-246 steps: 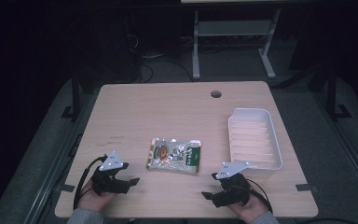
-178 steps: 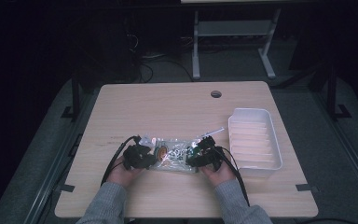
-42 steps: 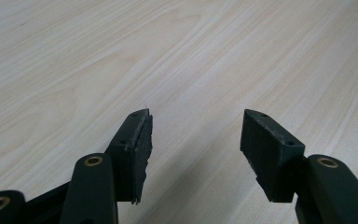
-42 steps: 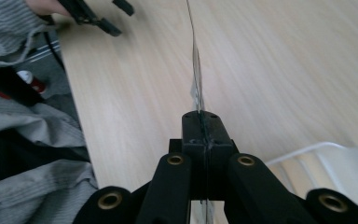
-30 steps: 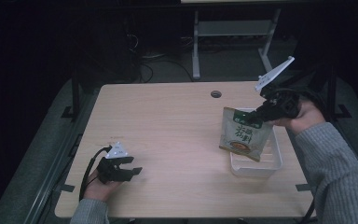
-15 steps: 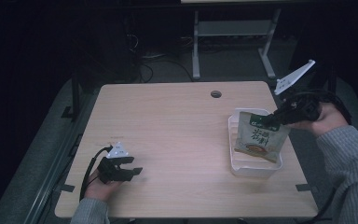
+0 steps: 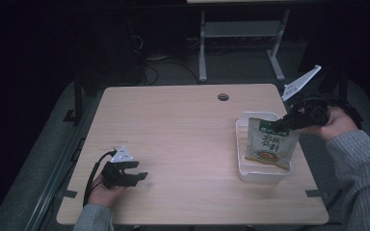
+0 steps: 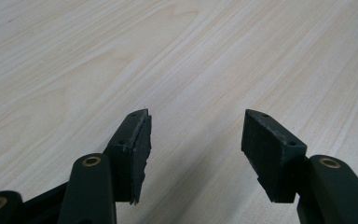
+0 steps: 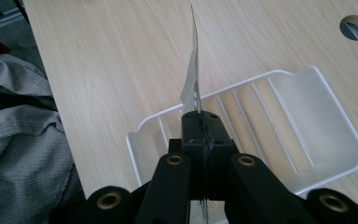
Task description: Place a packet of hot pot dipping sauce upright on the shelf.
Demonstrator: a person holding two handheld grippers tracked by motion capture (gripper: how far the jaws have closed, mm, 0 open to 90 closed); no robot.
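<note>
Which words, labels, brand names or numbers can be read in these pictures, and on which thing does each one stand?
Pouch, held by the right gripper over the white tray: large dark characters and a green band on its front, too blurred to read.
Grey plate on the right gripper: small dark marks, too small to read.
No other text.

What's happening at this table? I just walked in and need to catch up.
A person is working with a handheld gripper in each hand. The right gripper is clamped on the top edge of a food pouch, holding it upright over the white tray near the table's right edge, its lower end down inside the tray. The left gripper rests open and holds nothing, low over the wooden table near its front left corner.
</note>
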